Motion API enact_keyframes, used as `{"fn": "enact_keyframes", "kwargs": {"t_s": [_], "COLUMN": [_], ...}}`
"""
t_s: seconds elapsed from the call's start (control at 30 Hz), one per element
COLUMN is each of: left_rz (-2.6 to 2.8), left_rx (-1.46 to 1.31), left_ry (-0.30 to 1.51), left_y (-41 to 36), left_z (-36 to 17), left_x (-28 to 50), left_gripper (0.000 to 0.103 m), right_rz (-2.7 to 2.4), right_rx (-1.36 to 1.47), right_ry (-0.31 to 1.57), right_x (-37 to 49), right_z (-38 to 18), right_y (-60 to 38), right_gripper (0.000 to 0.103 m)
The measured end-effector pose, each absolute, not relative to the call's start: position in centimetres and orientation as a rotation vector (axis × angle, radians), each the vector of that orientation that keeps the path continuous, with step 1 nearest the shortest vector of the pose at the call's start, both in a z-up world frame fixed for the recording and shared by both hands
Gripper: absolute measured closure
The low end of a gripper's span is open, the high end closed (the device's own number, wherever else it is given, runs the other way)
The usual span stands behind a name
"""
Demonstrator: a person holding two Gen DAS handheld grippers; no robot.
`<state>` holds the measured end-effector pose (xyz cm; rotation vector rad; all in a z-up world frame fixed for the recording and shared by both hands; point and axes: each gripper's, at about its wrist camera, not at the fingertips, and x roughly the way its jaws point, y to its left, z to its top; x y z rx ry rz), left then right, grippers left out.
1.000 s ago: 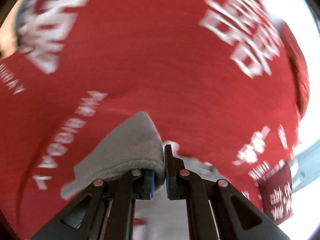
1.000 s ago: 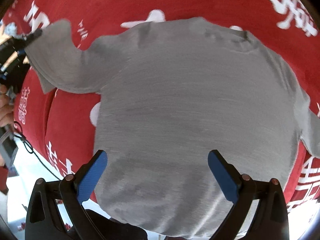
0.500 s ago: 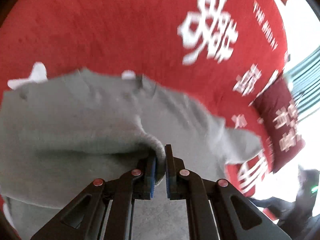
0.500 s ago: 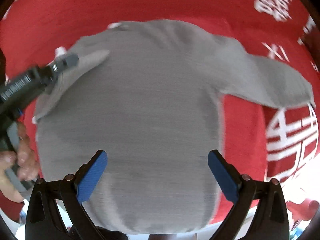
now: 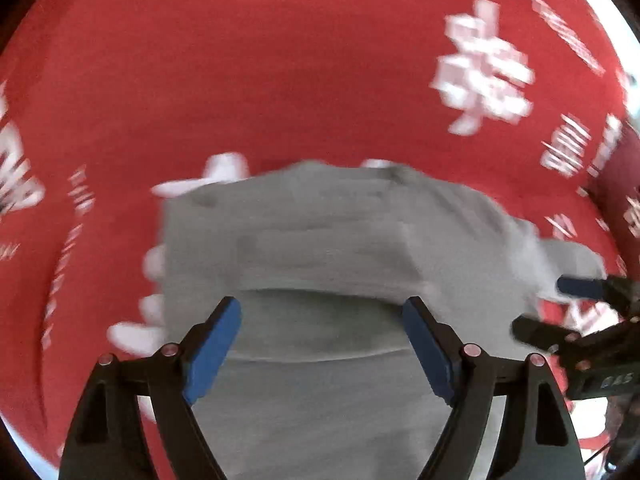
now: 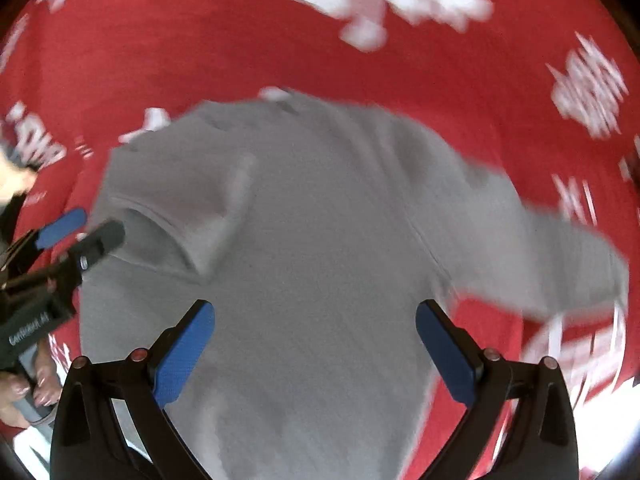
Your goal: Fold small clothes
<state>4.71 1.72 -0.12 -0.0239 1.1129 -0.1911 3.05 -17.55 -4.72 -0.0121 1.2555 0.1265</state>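
A small grey long-sleeved shirt [image 6: 320,240] lies flat on a red cloth [image 6: 200,40] with white lettering. Its left sleeve [image 6: 176,232] is folded in over the body; its right sleeve [image 6: 560,260] still lies out to the right. In the left wrist view the shirt [image 5: 320,260] shows the folded sleeve as a ridge across it. My left gripper [image 5: 320,340] is open and empty above the shirt; it also shows in the right wrist view [image 6: 84,228] at the folded sleeve. My right gripper [image 6: 316,344] is open and empty over the shirt's lower body, and shows in the left wrist view [image 5: 560,308].
The red cloth [image 5: 280,60] with white lettering covers the whole surface around the shirt. A hand [image 6: 24,392] holds the left gripper's handle at the left edge. A pale floor or table edge shows at the bottom left corner.
My left gripper carried the left sleeve in over the shirt's body, then opened and let it go. My right gripper stayed open and shifted over the shirt.
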Motion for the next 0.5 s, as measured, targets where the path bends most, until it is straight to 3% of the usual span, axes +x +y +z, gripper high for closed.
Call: {"fn": "enact_keyframes", "kwargs": {"t_s": [0.27, 0.4, 0.47, 0.5], "left_rz": [0.096, 0.087, 0.093, 0.099], "left_rx": [0.047, 0.031, 0.019, 0.001], "left_ry": [1.241, 1.25, 1.256, 1.258], "left_y": [9.7, 10.9, 11.0, 11.1], "left_z": [-5.6, -5.9, -6.2, -6.3], "left_x": [6.2, 4.9, 5.0, 5.3], "left_gripper": [0.02, 0.02, 0.02, 0.02], "right_rz": [0.373, 0.336, 0.324, 0.329], "right_rx": [-0.456, -0.616, -0.652, -0.64], "right_ry": [1.173, 1.206, 1.242, 1.27], "right_x": [6.9, 7.5, 7.6, 7.9], "right_z": [-7.5, -10.4, -11.4, -11.7], "right_y": [-4.8, -2.9, -3.3, -3.7], "right_gripper": [0.003, 0.019, 0.049, 0.089]}}
